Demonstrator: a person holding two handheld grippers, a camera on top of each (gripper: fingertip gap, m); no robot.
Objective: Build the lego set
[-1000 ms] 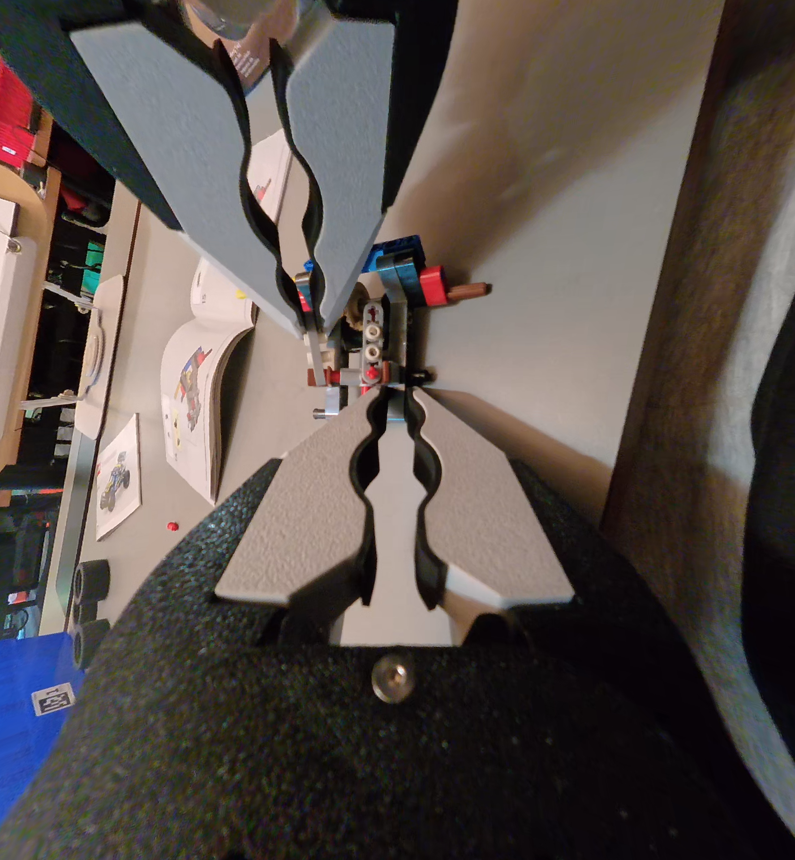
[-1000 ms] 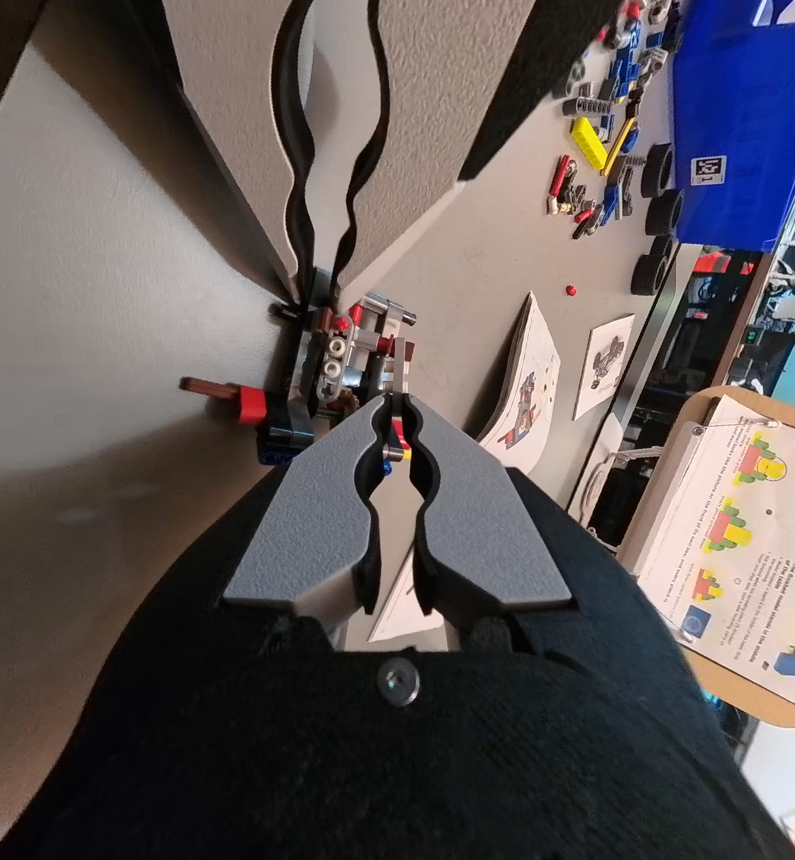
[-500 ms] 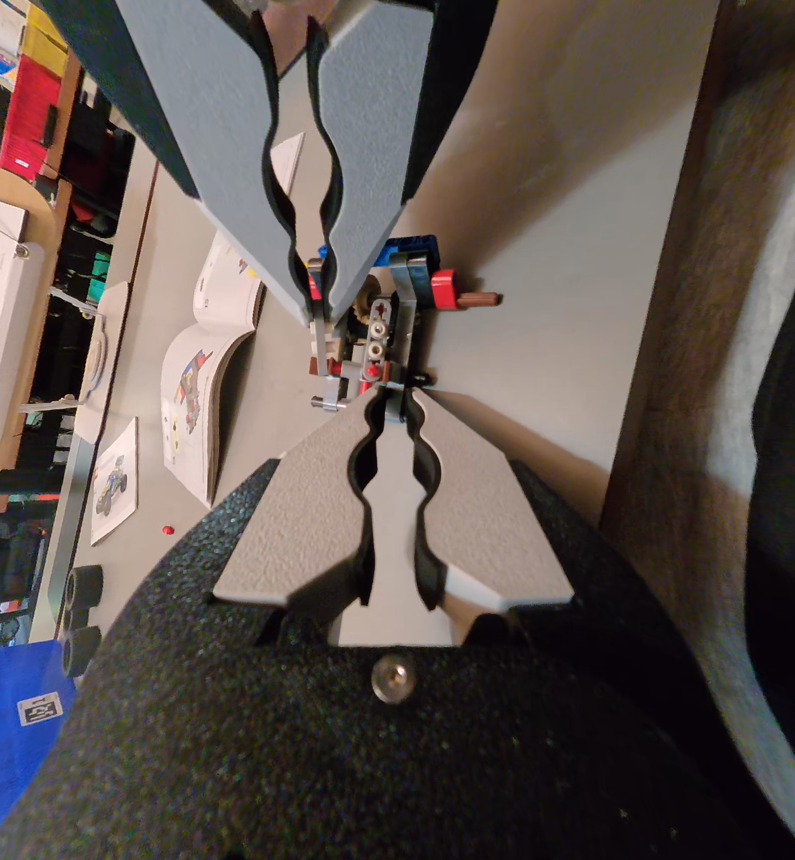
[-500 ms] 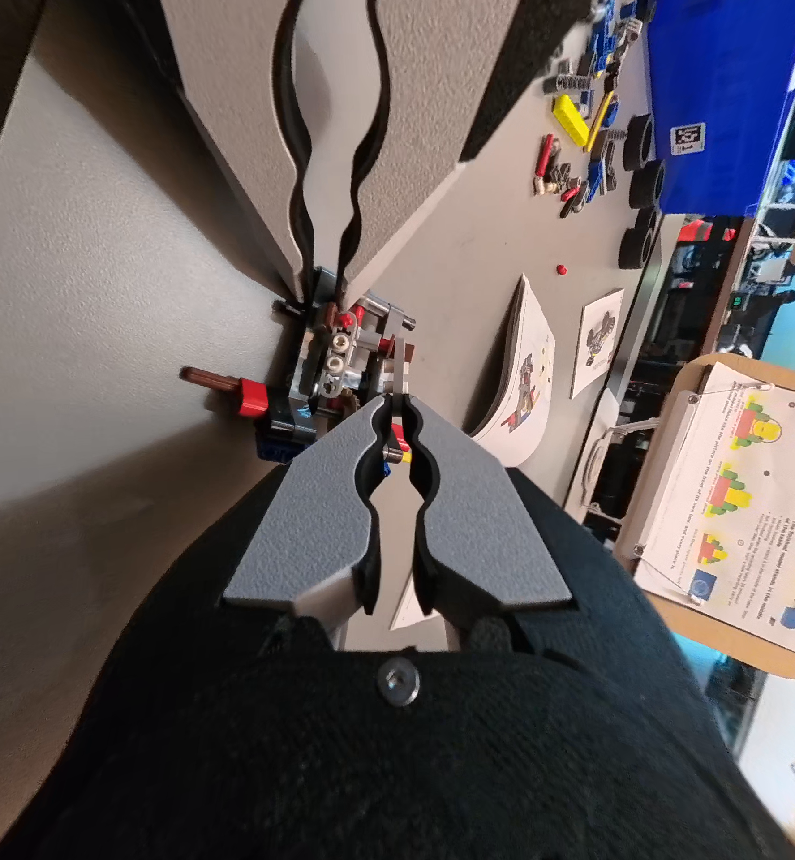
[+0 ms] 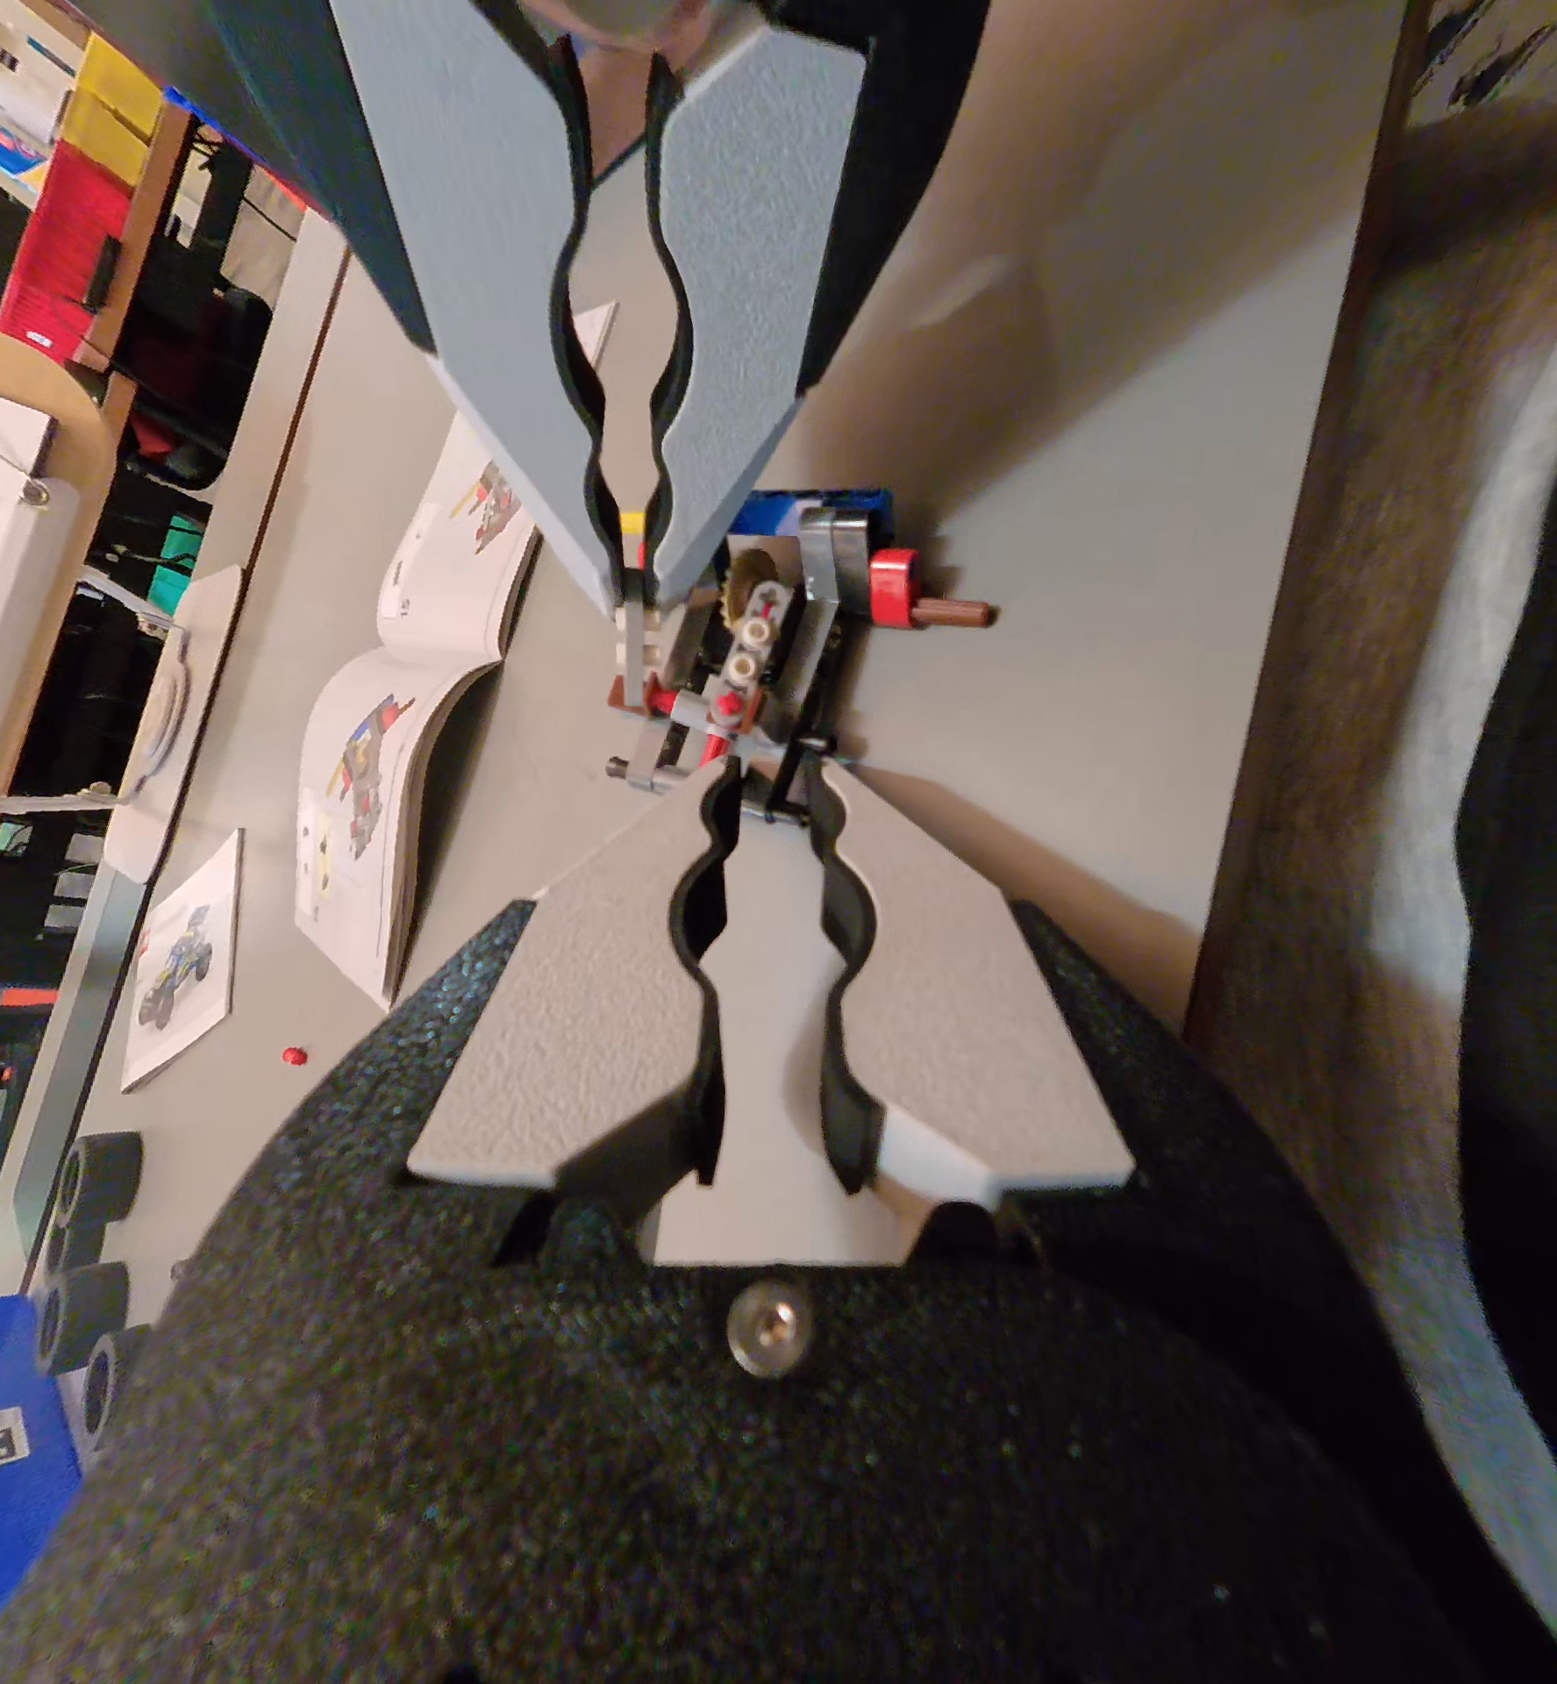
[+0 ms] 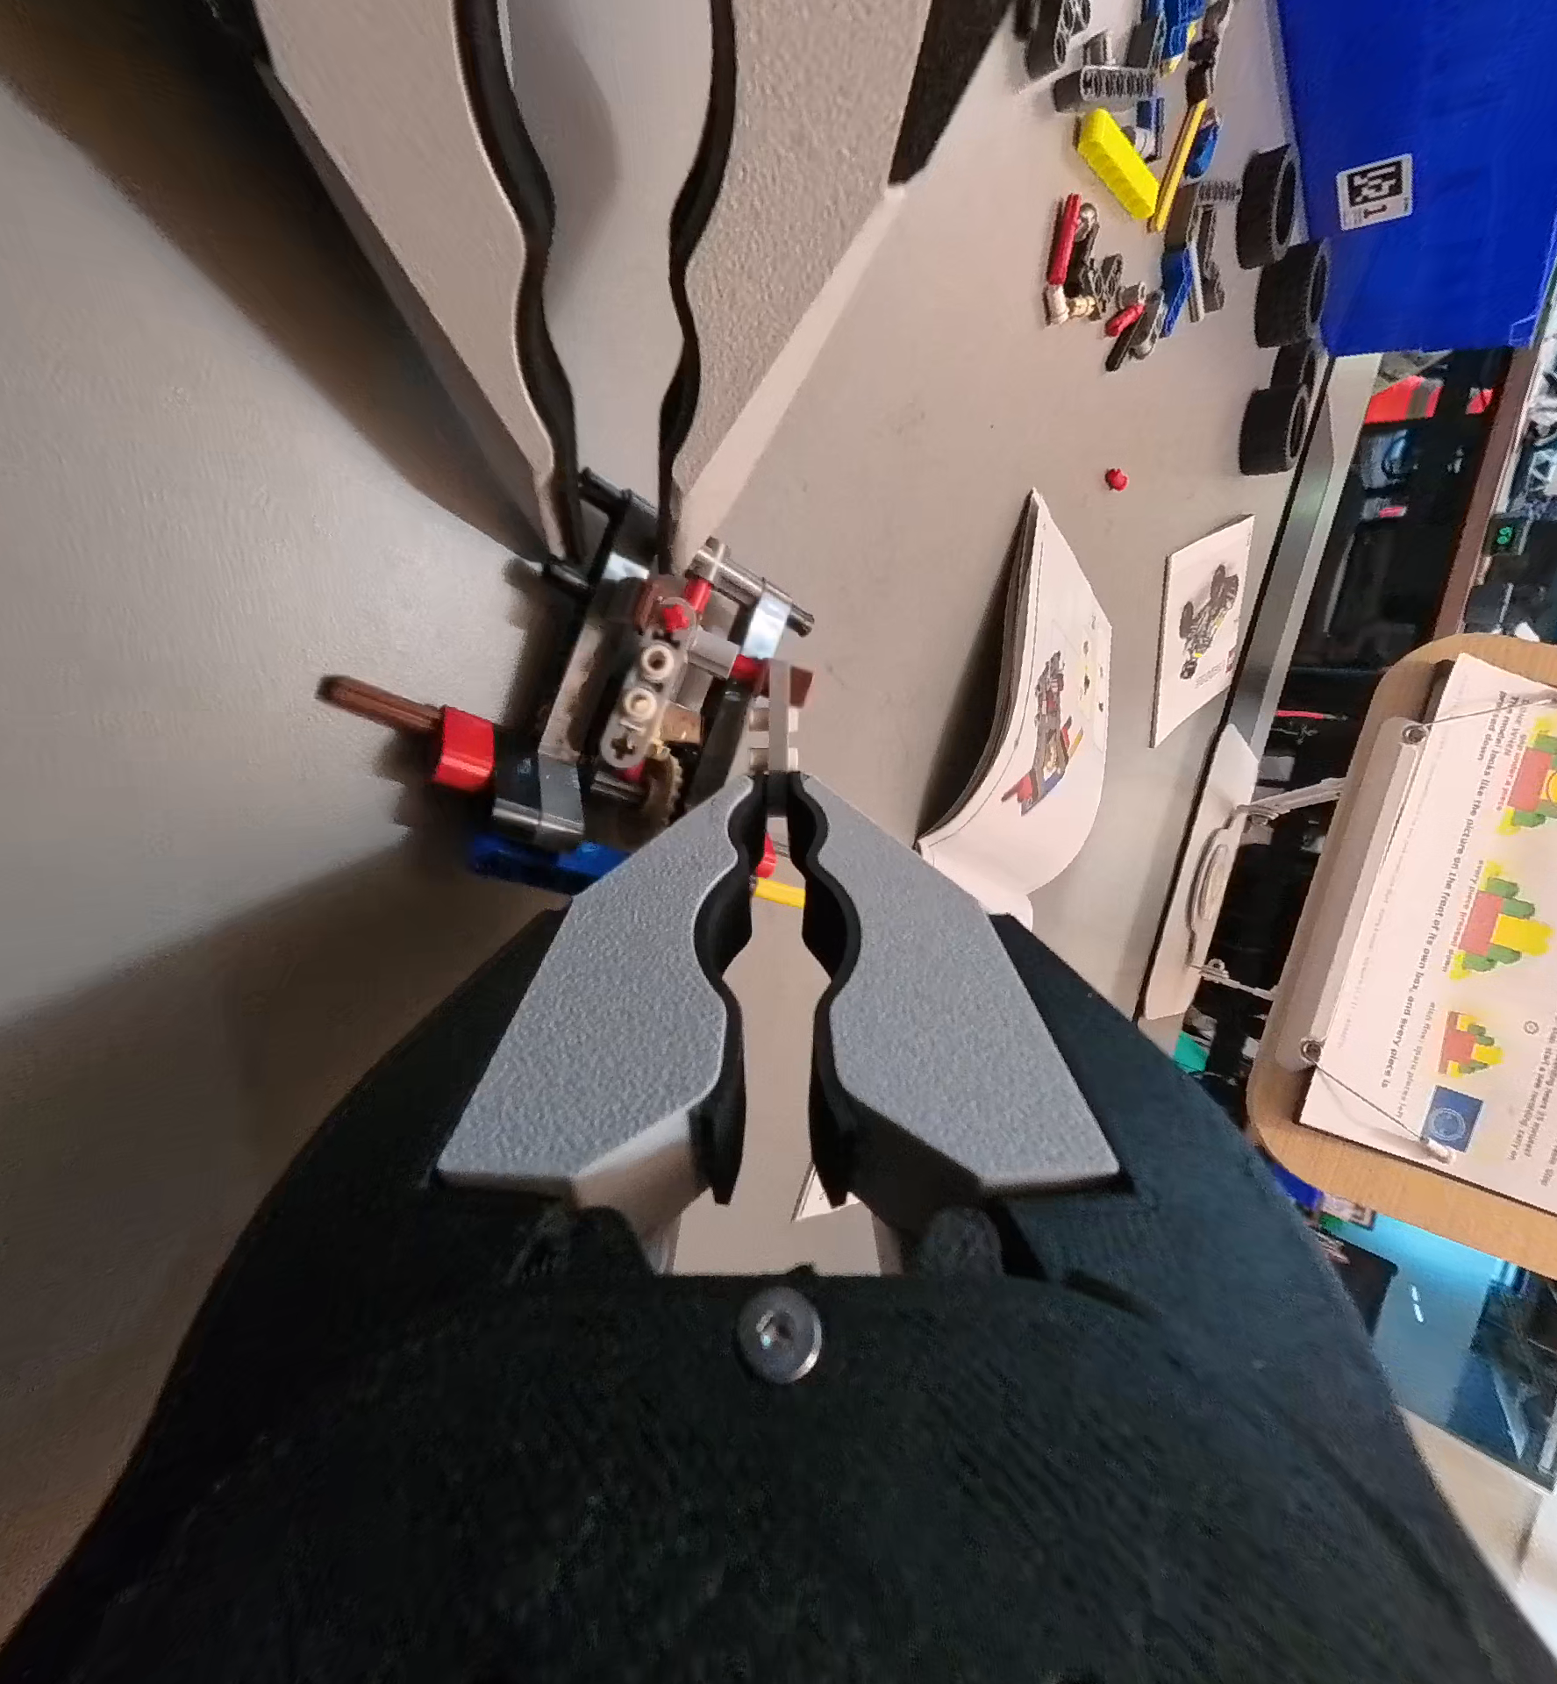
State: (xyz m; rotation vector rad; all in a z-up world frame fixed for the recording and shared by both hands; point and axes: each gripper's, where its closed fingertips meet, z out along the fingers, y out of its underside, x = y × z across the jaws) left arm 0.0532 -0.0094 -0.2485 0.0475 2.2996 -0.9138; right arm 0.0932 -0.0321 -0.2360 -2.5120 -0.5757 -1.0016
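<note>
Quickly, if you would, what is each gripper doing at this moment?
Left gripper: closed on the black end of the lego assembly.
Right gripper: closed on a thin grey beam of the same assembly.

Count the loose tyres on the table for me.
4, in a row beside the blue box: first tyre next to the loose parts, then second tyre, third tyre and fourth tyre. More may be hidden.

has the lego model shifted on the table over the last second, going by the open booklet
Cannot tell. The lego model sits about as far from the open booklet in the left wrist view as before; both cameras drift, so any small shift is unclear.
</note>
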